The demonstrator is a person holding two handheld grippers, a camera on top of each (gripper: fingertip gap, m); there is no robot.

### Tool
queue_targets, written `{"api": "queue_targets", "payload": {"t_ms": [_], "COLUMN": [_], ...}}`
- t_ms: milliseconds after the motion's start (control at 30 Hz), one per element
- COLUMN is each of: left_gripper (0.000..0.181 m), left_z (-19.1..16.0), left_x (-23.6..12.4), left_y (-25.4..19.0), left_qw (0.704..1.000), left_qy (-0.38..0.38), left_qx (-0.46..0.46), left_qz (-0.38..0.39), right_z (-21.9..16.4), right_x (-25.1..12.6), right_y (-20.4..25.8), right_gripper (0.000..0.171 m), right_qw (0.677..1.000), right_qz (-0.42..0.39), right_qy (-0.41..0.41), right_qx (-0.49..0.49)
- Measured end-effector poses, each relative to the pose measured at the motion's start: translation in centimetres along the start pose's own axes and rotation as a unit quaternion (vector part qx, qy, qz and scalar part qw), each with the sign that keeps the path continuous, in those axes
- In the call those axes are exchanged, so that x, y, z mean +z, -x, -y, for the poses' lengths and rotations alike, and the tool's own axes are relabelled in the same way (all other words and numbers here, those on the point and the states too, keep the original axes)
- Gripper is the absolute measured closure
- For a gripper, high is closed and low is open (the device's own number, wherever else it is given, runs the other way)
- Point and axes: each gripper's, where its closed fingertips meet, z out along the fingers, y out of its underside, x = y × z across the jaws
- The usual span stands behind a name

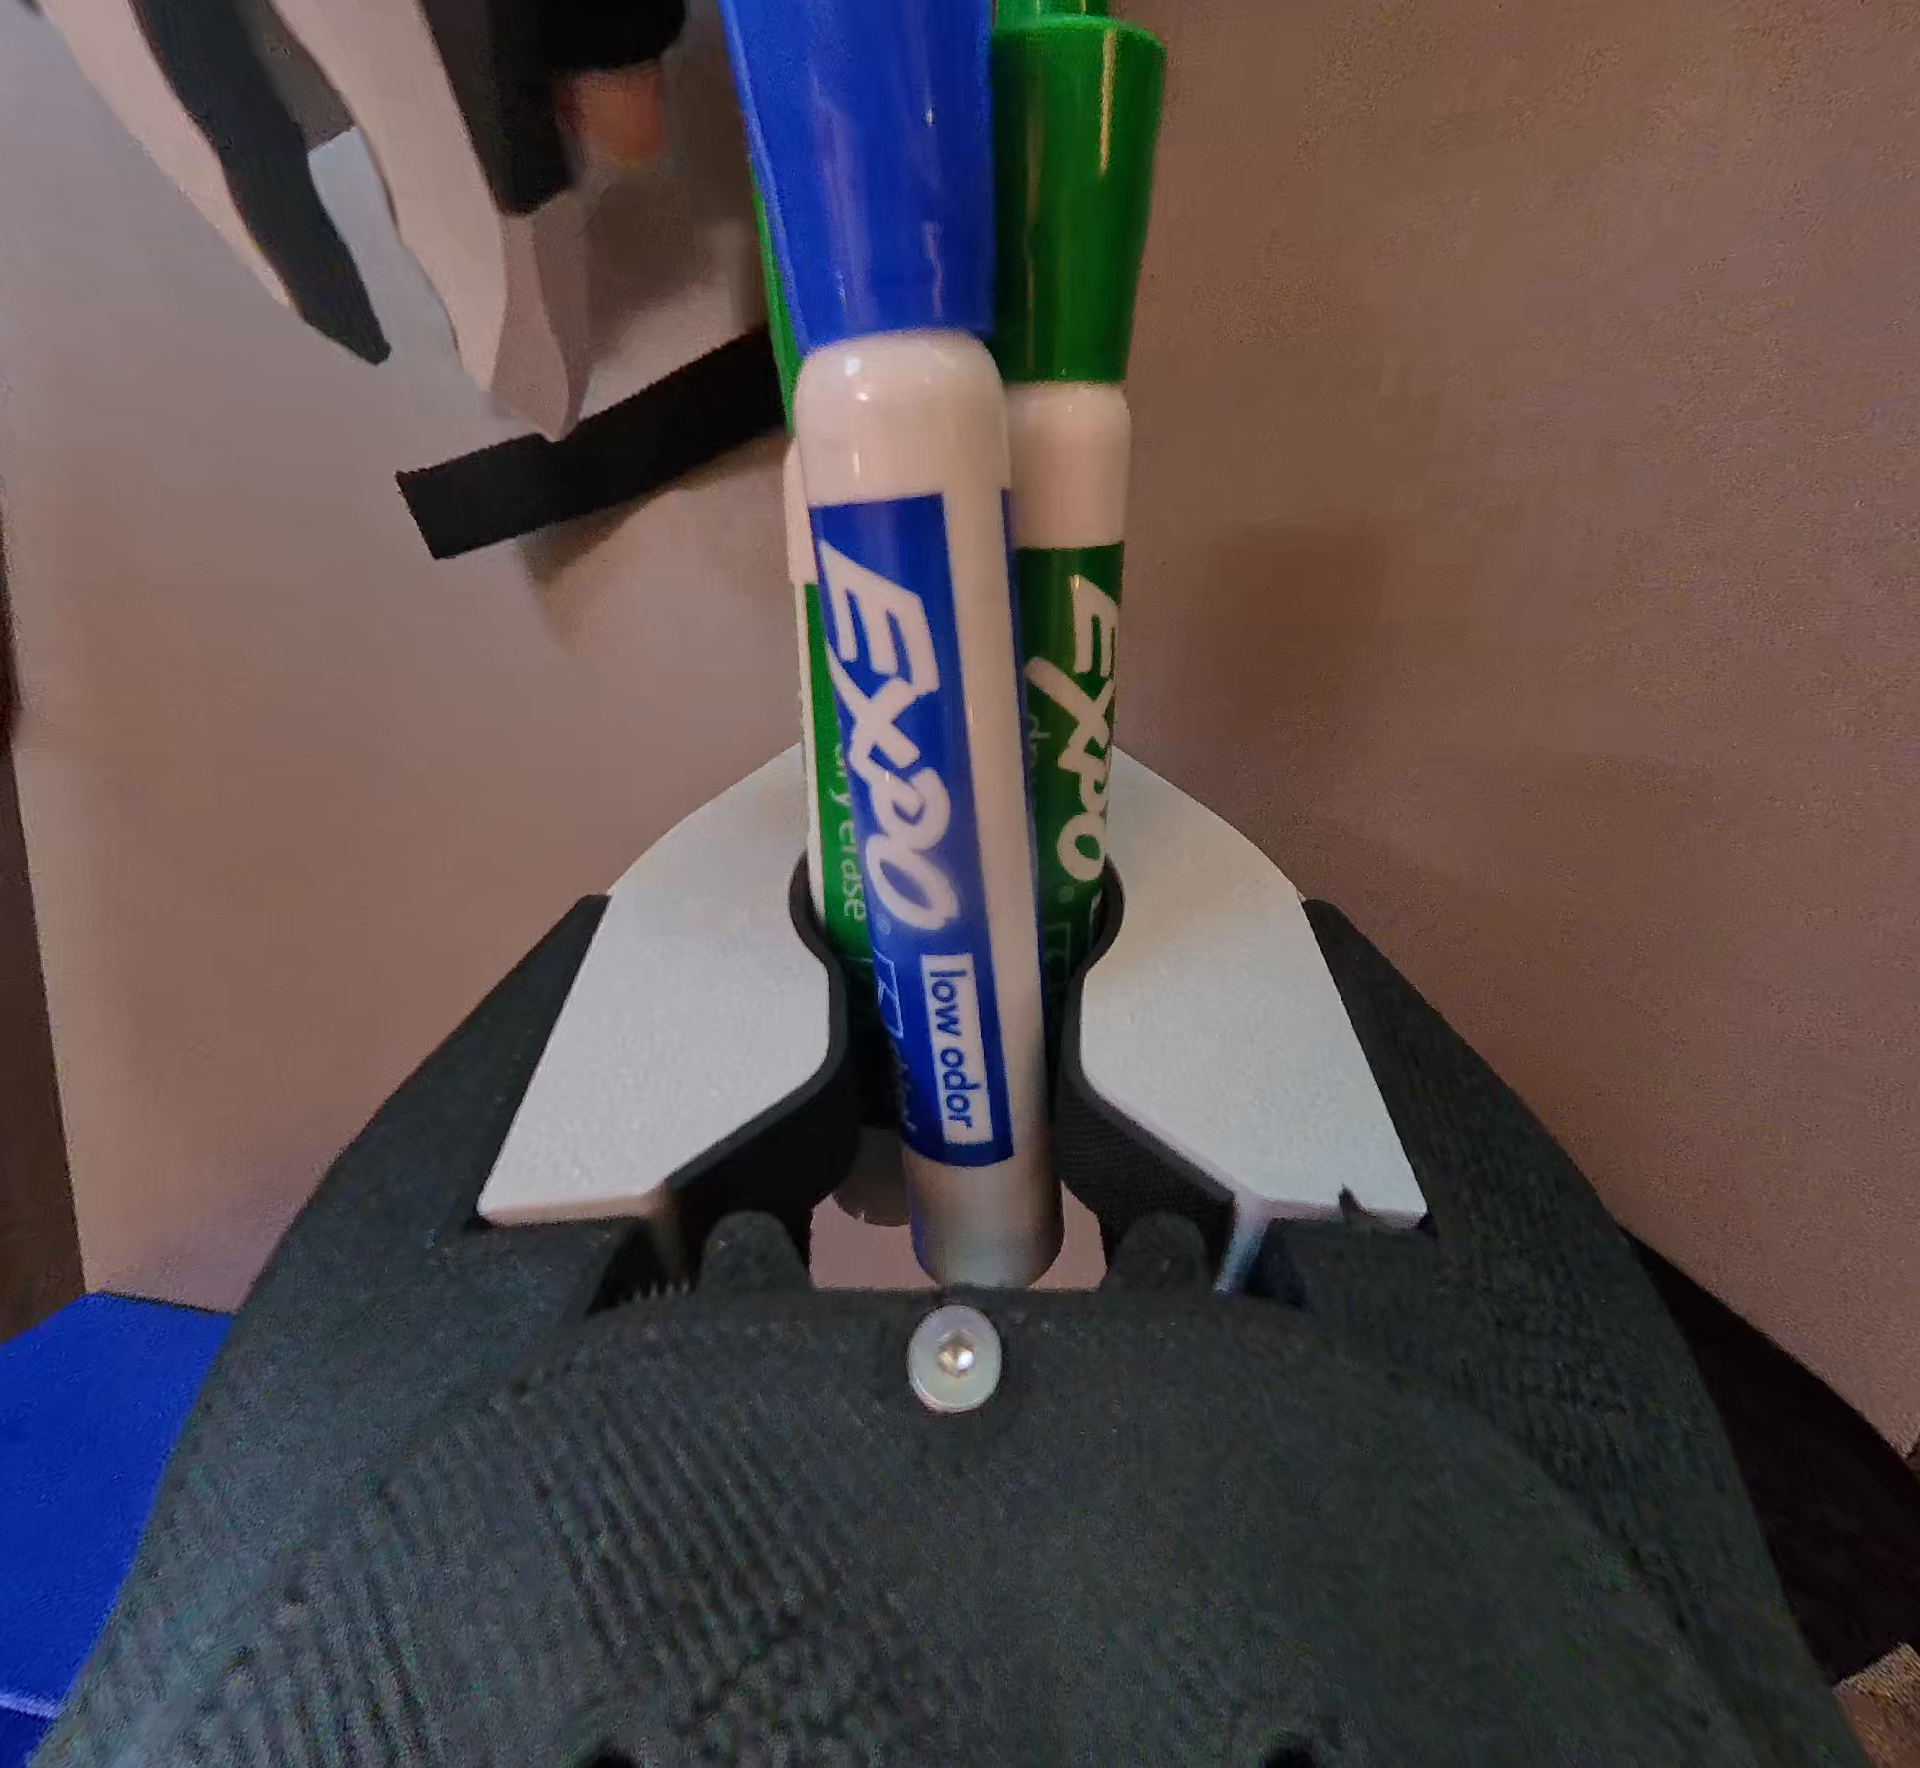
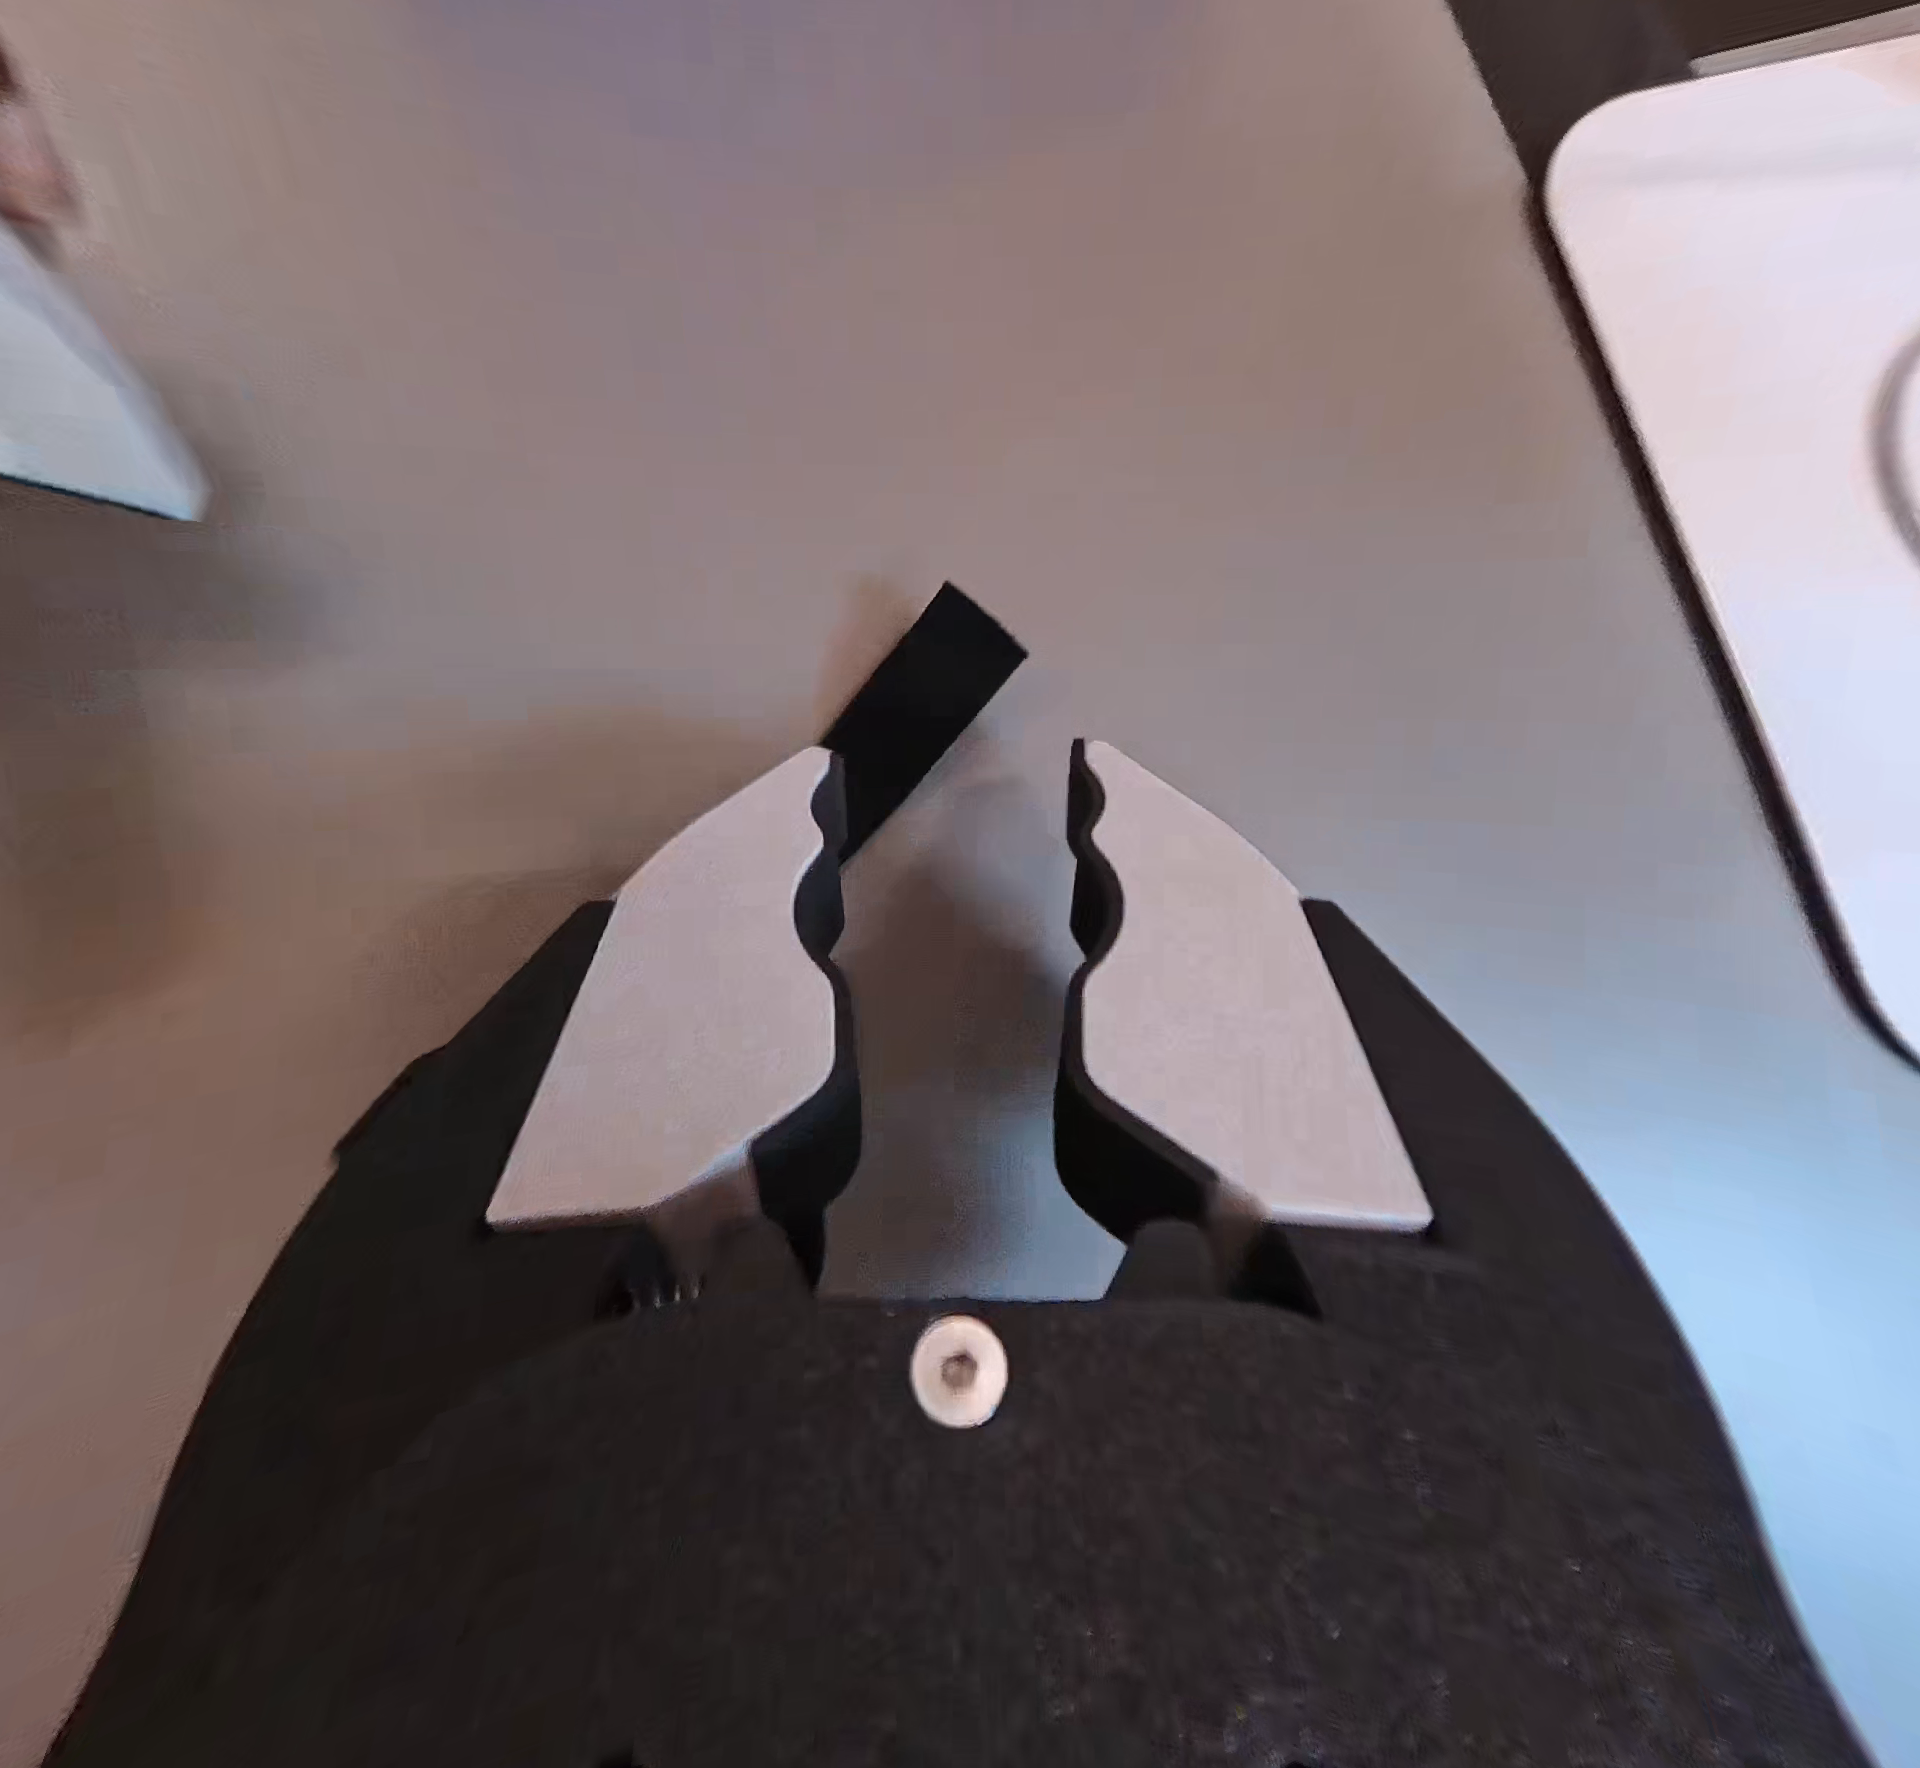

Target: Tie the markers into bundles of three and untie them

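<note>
Grey tabletop (image 2: 1039, 264): black strap (image 2: 914, 710) lies just ahead-left of the spread right gripper (image 2: 951, 762), long axis diagonal — left gripper (image 1: 956, 783) clamps the markers (image 1: 914, 575).

The blue-capped white plastic marker (image 1: 914, 679) bears a blue printed label with white lettering along its barrel. The green-capped white plastic marker (image 1: 1070, 492) beside it bears a similar green label. Nothing legible appears in the right wrist view.
</note>
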Motion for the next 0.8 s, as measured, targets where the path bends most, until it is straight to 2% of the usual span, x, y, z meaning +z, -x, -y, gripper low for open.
{"api": "queue_targets", "payload": {"t_ms": [167, 333, 567, 800], "left_gripper": [0.138, 0.138, 0.138, 0.138], "left_z": [-1.5, -2.2, -2.5, -2.5], "left_x": [0.0, 0.2, 0.4, 0.5], "left_y": [0.0, 0.2, 0.2, 0.1], "left_qw": [1.0, 1.0, 0.999, 0.999], "left_qy": [0.024, 0.028, 0.031, 0.035], "left_qx": [0.005, -0.002, -0.006, -0.004], "left_qz": [-0.002, -0.004, -0.004, -0.004], "right_z": [0.6, 1.2, 1.0, 1.2], "right_x": [2.2, 3.0, 3.2, 3.5], "right_y": [-0.6, 0.3, 0.7, 1.9], "right_gripper": [0.133, 0.153, 0.15, 0.135], "right_qw": [0.998, 0.996, 0.995, 0.987], "right_qz": [0.053, 0.084, 0.085, 0.114], "right_qy": [0.021, 0.018, 0.04, 0.104], "right_qx": [0.001, -0.01, -0.019, -0.047]}}
